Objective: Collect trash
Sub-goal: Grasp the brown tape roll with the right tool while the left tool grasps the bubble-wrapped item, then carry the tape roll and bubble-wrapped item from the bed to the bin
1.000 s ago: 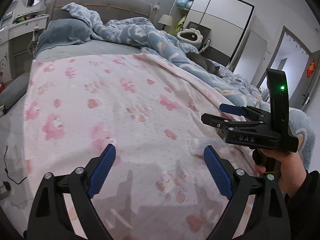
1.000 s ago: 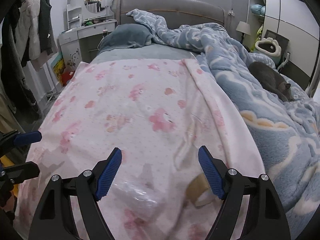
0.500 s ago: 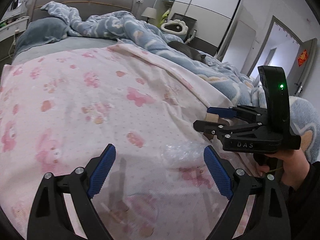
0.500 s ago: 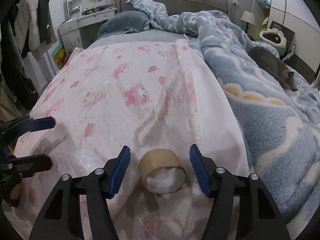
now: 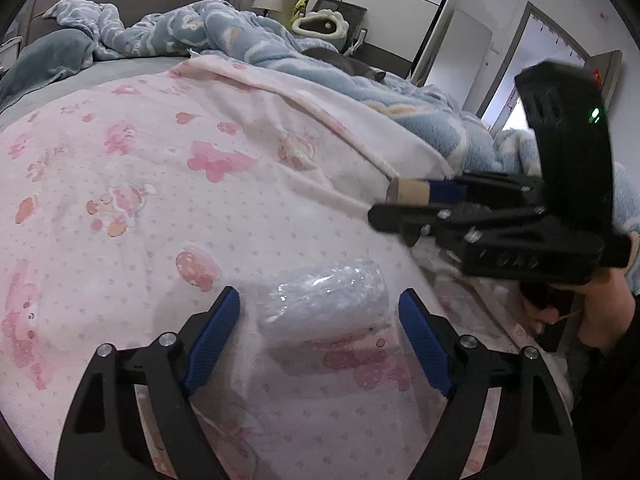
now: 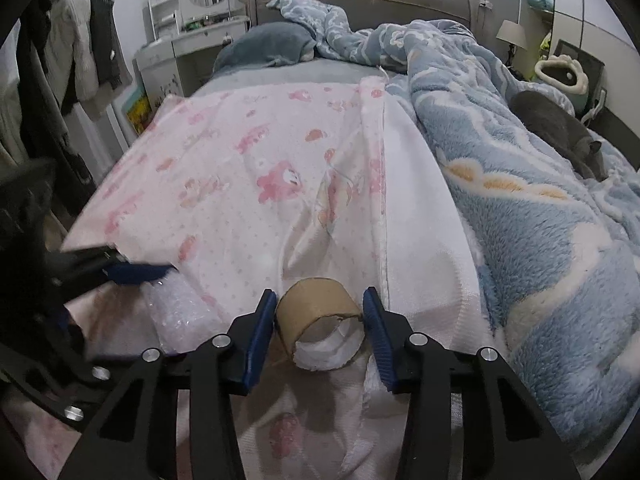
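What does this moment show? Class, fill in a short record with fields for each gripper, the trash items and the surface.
left gripper: open, fingers either side of the bubble wrap, not closed on it
right gripper: closed around the cardboard tape core
surface: pink patterned blanket on the bed
nearby: grey cat lying on the blue duvet

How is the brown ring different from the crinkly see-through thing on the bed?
The cardboard ring is brown, stiff and hollow; the plastic wrap is clear, shiny and crumpled. The ring sits tight between the right gripper's pads; the wrap lies between the left gripper's wide-open pads, with a gap on each side. Both are trash lying on the pink blanket.
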### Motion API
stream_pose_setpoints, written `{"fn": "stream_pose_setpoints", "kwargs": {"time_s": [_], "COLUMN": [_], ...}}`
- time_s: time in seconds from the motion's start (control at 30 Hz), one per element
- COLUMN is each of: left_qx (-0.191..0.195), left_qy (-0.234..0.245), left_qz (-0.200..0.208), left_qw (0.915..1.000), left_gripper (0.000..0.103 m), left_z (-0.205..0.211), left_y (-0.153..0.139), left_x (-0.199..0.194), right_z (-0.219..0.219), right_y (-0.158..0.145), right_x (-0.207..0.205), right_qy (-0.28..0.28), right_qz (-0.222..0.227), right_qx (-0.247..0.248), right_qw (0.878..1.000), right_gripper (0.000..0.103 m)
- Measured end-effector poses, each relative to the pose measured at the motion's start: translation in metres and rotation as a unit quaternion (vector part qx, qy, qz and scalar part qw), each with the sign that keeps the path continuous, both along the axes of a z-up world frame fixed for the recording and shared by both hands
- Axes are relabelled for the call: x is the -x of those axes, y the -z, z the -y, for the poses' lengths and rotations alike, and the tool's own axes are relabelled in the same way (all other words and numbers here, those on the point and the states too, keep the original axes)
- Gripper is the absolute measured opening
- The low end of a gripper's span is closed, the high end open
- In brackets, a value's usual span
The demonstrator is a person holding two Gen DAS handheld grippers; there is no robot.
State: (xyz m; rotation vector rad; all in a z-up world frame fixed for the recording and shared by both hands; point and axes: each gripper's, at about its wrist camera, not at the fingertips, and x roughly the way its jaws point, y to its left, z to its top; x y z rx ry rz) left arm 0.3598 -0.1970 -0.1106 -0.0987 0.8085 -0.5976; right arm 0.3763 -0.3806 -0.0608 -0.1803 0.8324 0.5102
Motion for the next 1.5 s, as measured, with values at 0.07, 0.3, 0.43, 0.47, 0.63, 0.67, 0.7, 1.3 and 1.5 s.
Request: {"fn": "stream_pose_setpoints", "kwargs": {"time_s": [0.07, 0.3, 0.43, 0.47, 0.63, 0.67, 0.7, 1.3, 1.5], "left_qx": [-0.001, -0.009, -0.009, -0.01, -0.017, -0.02, -0.025, -0.073, -0.088], "left_qy": [-0.001, -0.004, 0.0, 0.0, -0.002, -0.003, -0.004, -0.069, -0.097], "left_qz": [-0.003, -0.009, -0.008, -0.007, 0.004, 0.006, 0.01, 0.023, 0.013], "left_qw": [1.0, 0.9999, 0.9999, 0.9999, 0.9998, 0.9998, 0.9996, 0.9947, 0.9914], "left_gripper": [0.08, 0.066, 0.063, 0.063, 0.063, 0.063, 0.063, 0.063, 0.063], "left_z": [0.0, 0.002, 0.0, -0.002, -0.011, -0.013, -0.017, -0.102, -0.136], "left_y": [0.002, 0.003, 0.0, -0.001, -0.012, -0.013, -0.016, -0.046, -0.046], "left_x": [-0.001, -0.002, 0.002, 0.004, 0.02, 0.023, 0.029, 0.101, 0.125], "right_z": [0.001, 0.004, 0.007, 0.007, 0.003, -0.001, -0.003, -0.096, -0.129], "right_y": [-0.003, -0.016, -0.026, -0.028, -0.04, -0.044, -0.047, -0.077, -0.079], "right_x": [0.0, 0.0, 0.002, 0.003, 0.011, 0.014, 0.015, 0.074, 0.096], "right_qy": [0.0, 0.008, 0.022, 0.025, 0.038, 0.038, 0.038, 0.02, 0.012], "right_qz": [-0.001, -0.007, -0.003, 0.0, 0.008, 0.011, 0.014, 0.029, 0.031], "right_qx": [-0.013, -0.045, -0.065, -0.064, -0.079, -0.083, -0.086, -0.121, -0.132], "right_qw": [1.0, 0.999, 0.998, 0.998, 0.996, 0.996, 0.995, 0.992, 0.991], "right_gripper": [0.045, 0.045, 0.045, 0.045, 0.045, 0.045, 0.045, 0.045, 0.045]}}
